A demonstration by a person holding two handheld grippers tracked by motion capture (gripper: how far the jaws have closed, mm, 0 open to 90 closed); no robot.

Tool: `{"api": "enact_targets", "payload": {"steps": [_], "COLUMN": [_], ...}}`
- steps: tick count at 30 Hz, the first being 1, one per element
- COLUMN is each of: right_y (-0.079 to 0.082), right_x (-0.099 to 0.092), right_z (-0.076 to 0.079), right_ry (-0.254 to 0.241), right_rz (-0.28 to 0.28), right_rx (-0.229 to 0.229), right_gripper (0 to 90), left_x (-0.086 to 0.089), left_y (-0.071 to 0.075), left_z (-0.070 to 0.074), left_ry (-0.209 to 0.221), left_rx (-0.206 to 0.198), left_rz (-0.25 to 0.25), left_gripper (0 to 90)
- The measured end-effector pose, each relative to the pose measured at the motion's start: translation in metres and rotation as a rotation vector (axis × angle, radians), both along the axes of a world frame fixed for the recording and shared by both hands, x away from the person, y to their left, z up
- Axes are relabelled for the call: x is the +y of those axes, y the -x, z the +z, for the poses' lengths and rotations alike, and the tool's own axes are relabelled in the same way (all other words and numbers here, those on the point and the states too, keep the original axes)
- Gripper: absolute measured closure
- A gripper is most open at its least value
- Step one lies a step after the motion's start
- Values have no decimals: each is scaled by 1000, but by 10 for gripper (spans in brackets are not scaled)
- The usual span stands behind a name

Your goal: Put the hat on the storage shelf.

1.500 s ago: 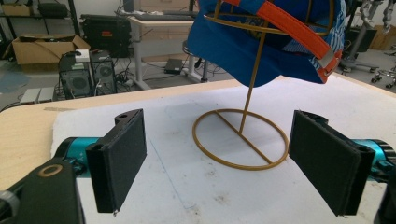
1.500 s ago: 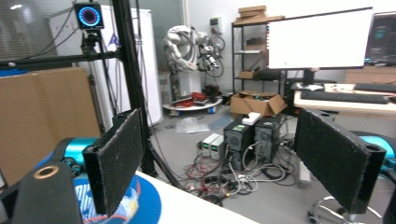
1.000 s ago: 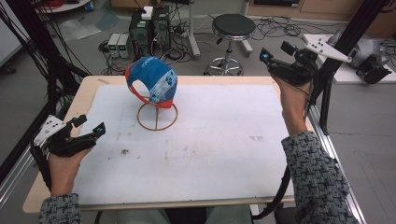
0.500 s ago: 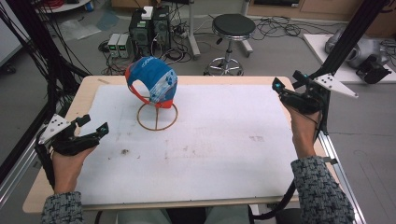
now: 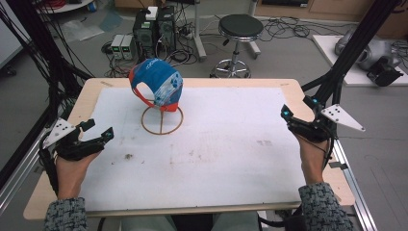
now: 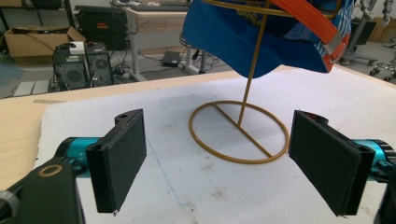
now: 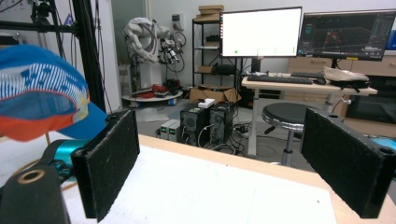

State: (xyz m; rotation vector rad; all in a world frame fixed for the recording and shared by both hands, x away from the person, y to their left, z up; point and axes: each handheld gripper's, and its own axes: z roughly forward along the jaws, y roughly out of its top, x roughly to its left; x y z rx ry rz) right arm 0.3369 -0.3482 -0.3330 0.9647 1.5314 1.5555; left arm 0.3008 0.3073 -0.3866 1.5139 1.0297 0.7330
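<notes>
On its wire stand (image 5: 162,120), a blue-and-orange cap (image 5: 156,88) hangs.

A blue cap (image 5: 156,86) with white-striped panels and an orange strap and trim is sitting on top of a thin gold wire stand (image 5: 162,120). The stand's round ring base is lying flat on the white-covered counter (image 5: 231,144), toward its far left part, its upright rod rising into the cap.
</notes>
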Motion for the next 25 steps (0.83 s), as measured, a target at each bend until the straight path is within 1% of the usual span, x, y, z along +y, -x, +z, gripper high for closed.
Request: {"api": "enact_targets", "payload": {"steps": [2, 3, 4, 5, 7, 8, 13, 14, 19, 25], "right_y": [3, 3, 5, 5, 8, 9, 11, 11, 13, 14], "right_x": [1, 0, 0, 0, -2, -2, -2, -2, 1, 1], "right_z": [-8, -11, -15, -19, -28, -34, -53, -56, -64, -67], "right_ry": [-2, -1, -11, -11, -33, -27, -28, -25, -22, -14], "right_rz": [-1, 1, 0, -3, -2, -12, -14, -12, -11, -12], "right_rx": [18, 10, 19, 21, 11, 14, 55, 56, 74, 66], "right_gripper": [112, 112, 112, 112, 112, 112, 112, 112, 112, 112], "left_x": [0, 0, 0, 0, 0, 1, 0, 0, -1, 0], "left_y": [0, 0, 0, 0, -1, -1, -1, -1, -3, -3], "left_z": [-1, -1, -1, -2, -3, -3, -5, -5, -7, -8], "left_ry": [-2, -4, -5, -4, -2, -2, -8, -8, -11, -14], "left_rx": [3, 5, 7, 6, 10, 11, 16, 18, 23, 27], "left_rz": [0, 1, 1, 2, 5, 5, 2, 2, 0, 2], "left_gripper": [195, 195, 195, 195, 195, 195, 195, 195, 195, 195]}}
